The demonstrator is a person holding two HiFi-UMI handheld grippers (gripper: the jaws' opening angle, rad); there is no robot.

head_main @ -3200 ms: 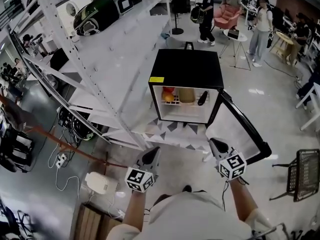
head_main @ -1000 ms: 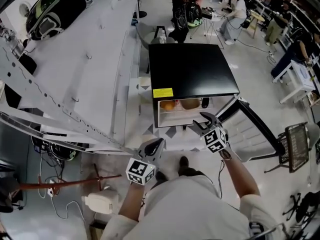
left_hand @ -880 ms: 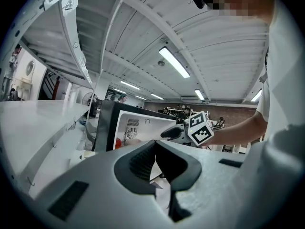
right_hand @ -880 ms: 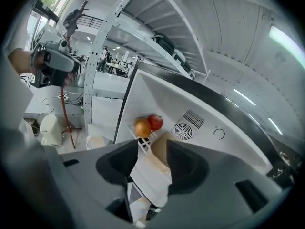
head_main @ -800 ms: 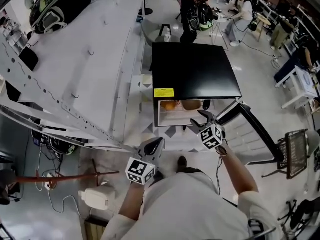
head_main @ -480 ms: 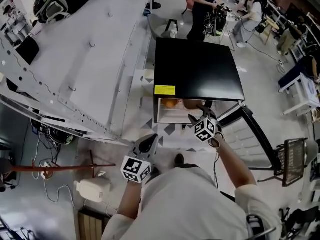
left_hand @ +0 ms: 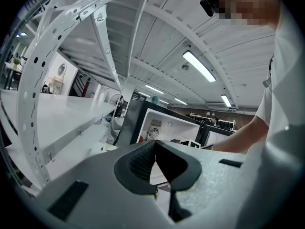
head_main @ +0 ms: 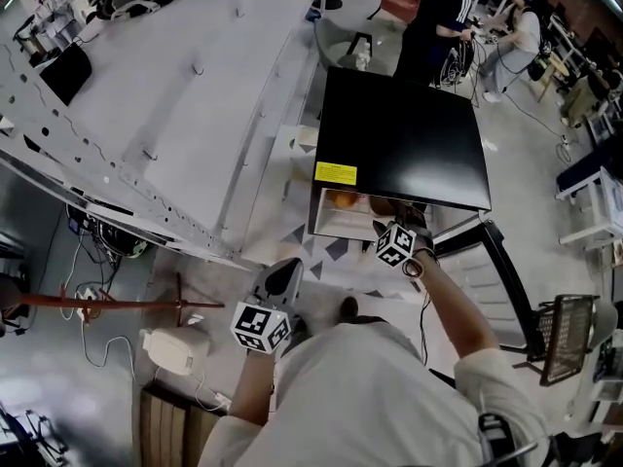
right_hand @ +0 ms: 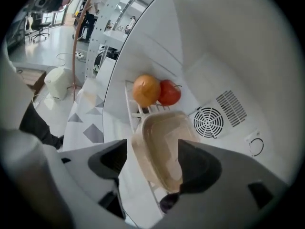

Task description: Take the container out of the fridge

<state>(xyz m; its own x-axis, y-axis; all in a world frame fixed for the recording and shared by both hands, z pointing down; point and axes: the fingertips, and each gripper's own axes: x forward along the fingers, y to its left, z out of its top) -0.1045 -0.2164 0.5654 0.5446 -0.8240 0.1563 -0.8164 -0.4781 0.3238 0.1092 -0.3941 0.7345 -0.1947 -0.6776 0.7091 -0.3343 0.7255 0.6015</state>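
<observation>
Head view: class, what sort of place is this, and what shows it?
Probably an open-plan lab or workshop: a long white perforated-metal shelving rack, a small black mini fridge on the grey floor, and people at work behind it.

An open-plan lab hall: white perforated racking [head_main: 165, 95], loose floor cables [head_main: 105, 244], people [head_main: 440, 13] working beyond.

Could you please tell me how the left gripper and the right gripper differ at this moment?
The right gripper reaches into the fridge; the left gripper hangs outside it, near the person's body. The right gripper's jaws are opening with the beige container between them, while the left gripper's jaws are together on nothing. Both carry a marker cube.
</observation>
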